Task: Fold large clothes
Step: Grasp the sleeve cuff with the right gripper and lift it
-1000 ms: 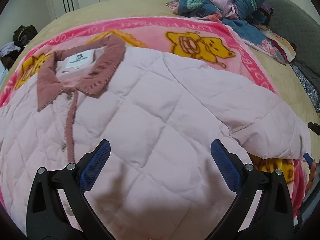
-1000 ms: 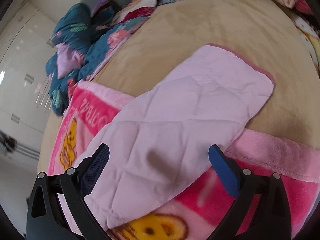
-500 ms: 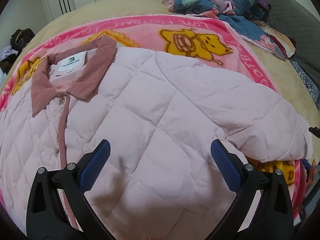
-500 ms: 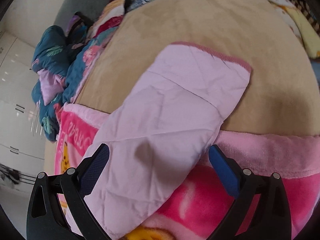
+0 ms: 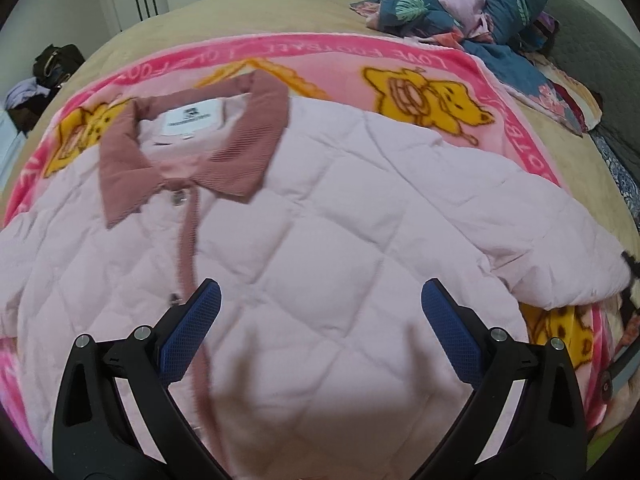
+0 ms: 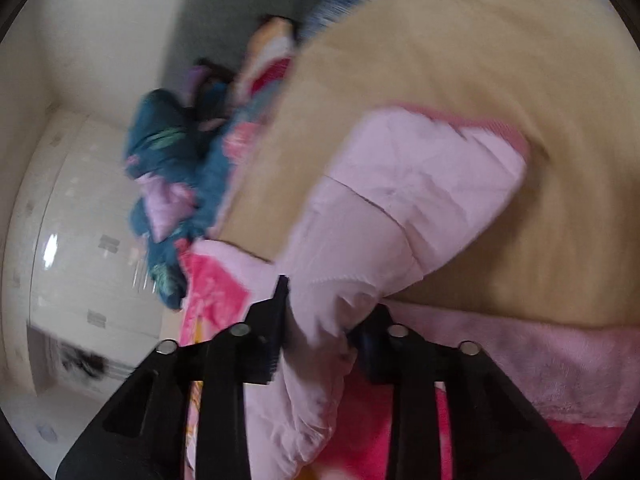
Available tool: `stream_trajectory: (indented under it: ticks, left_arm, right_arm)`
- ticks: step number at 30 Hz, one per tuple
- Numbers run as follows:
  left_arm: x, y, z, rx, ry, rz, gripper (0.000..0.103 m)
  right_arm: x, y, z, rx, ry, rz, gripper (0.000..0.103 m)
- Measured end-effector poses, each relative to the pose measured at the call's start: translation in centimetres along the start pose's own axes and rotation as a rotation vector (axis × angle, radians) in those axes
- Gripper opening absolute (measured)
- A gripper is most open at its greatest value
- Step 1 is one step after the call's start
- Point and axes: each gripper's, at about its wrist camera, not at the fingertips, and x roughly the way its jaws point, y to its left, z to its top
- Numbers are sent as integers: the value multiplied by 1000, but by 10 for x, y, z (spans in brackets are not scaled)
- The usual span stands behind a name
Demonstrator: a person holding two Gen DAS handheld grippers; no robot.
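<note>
A pale pink quilted jacket (image 5: 320,220) with a dusty-rose collar (image 5: 244,148) lies face up on a pink cartoon blanket (image 5: 400,56). My left gripper (image 5: 320,320) is open and empty, hovering over the jacket's lower front. Its sleeve runs off to the right. In the right wrist view my right gripper (image 6: 320,320) is shut on that sleeve (image 6: 408,200), pinching it partway along. The cuff end with its pink trim hangs out over the tan bedspread (image 6: 480,60). The right wrist view is blurred.
A heap of teal floral bedding (image 5: 460,0) lies at the bed's far right corner and also shows in the right wrist view (image 6: 168,168). White wardrobe doors (image 6: 80,240) stand beyond the bed. A dark bag (image 5: 56,64) sits on the floor at left.
My right gripper has closed on the sleeve and lifted it while the view swung. My left gripper stayed open and drifted slightly over the jacket.
</note>
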Motion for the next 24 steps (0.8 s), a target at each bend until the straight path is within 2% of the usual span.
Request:
stream_trajectory:
  ticks: [6, 12, 18, 24]
  left_arm:
    - [-26, 28, 6, -10, -32, 22, 94]
    - [-48, 54, 7, -30, -53, 16, 94]
    - [-65, 74, -1, -25, -64, 25, 94]
    - [-85, 108, -3, -57, -66, -8, 94]
  right_arm:
    - [-38, 82, -16, -241, -20, 175, 21]
    - [-76, 148, -45, -415, -42, 309, 20]
    - [-98, 192, -80, -534, -22, 403, 20]
    - [-107, 234, -115, -643, 15, 420, 20]
